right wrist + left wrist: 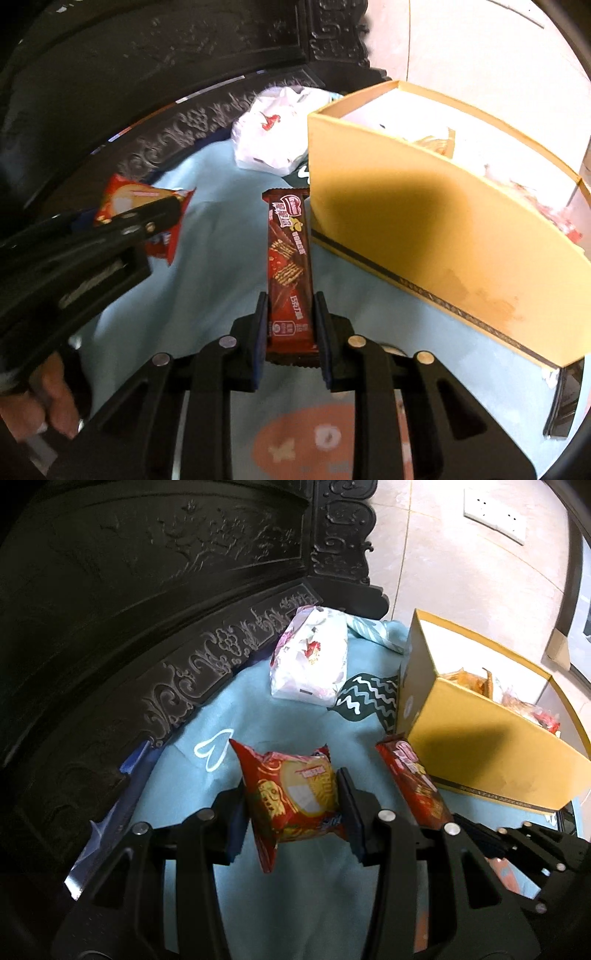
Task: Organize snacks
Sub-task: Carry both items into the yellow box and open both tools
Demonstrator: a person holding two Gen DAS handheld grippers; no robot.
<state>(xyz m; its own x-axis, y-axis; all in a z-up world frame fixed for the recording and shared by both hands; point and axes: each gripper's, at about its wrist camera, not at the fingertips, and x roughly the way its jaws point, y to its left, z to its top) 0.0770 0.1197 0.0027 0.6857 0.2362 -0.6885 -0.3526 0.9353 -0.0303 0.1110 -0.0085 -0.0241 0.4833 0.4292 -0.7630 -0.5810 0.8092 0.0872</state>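
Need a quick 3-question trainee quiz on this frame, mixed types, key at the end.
1. True or false: the left gripper has its fingers on either side of a red biscuit packet.
2. What lies between the right gripper's fingers?
A. white bag
B. long dark-red wafer bar
C. nothing
3. Fill in: the yellow box stands to the ___ of the wafer bar in the right wrist view.

Key:
1. True.
2. B; the white bag lies further back on the blue cloth.
3. Right.
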